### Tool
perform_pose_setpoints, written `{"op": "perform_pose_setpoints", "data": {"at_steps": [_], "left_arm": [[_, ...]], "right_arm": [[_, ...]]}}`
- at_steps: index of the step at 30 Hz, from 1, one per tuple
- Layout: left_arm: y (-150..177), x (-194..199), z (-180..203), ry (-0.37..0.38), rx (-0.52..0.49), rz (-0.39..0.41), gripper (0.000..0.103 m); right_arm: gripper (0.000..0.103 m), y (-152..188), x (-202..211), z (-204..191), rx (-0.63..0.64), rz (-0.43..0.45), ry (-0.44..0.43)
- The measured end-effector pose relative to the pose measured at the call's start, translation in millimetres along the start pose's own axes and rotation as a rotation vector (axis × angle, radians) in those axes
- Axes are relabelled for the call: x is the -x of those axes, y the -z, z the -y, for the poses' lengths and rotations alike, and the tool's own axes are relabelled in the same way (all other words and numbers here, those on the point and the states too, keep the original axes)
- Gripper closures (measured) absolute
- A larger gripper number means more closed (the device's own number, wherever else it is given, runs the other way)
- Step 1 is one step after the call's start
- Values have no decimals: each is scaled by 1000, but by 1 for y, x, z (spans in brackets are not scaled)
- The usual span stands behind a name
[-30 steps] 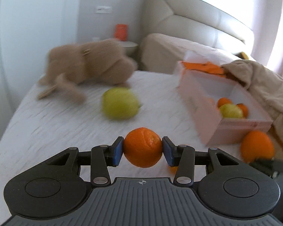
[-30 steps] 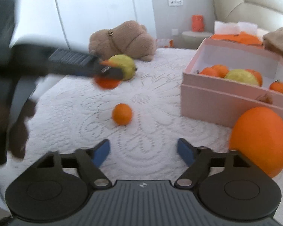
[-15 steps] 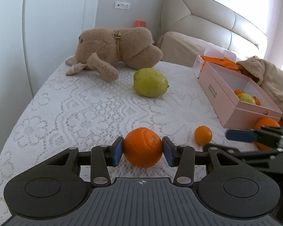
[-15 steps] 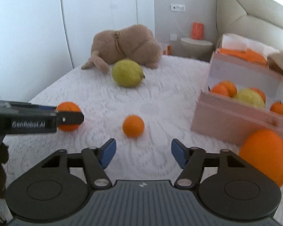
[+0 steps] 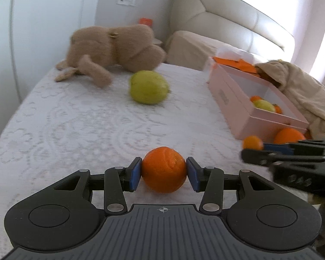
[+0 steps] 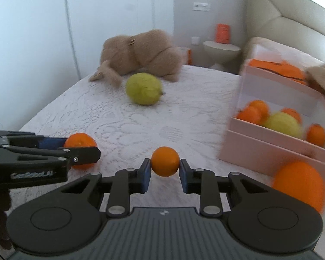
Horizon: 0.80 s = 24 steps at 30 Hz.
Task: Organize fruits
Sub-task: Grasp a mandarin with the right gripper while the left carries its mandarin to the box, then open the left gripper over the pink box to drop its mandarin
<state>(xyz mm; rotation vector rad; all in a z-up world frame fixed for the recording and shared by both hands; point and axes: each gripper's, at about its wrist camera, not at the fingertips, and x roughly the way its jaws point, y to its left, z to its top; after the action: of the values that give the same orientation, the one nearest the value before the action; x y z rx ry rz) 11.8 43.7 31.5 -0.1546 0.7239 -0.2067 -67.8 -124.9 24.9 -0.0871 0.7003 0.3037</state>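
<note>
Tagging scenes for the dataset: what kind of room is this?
A bedroom, most likely: the fruit lies on a bed with a white lace cover, a padded headboard behind it, and a nightstand beside it. A plush toy lies on the cover.

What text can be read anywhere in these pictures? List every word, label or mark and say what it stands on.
"GenRobot.AI": white lettering on the side of the left gripper, seen in the right wrist view; slightly blurred.
Pink box: a dark mark printed on its side wall, too blurred to read.
Wall plate: faint marks, too small to read.
Orange container on the side table: no text can be made out.
</note>
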Motion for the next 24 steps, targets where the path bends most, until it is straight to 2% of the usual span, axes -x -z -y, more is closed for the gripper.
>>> {"op": "perform_pose_setpoints", "data": {"at_steps": [3,6,12,18,21,24], "left_arm": [[-6,-4,18,55,-20,-16,53],[-25,-3,43,109,-51,3,53],[-99,0,103,212,-116,117,53],[-157,-20,155,190,-169,145,53],[-168,-31,173,173,-202,144,53],[-173,-50,184,185,-209,105,53]], "right_arm": [[76,7,25,22,-74,28,84],[76,15,48,37,-94,71,155],[76,18,68,53,-114,133,175],[76,25,75,68,-130,172,198],[76,28,75,77,-148,185,217],[76,32,75,85,-162,192,224]]}}
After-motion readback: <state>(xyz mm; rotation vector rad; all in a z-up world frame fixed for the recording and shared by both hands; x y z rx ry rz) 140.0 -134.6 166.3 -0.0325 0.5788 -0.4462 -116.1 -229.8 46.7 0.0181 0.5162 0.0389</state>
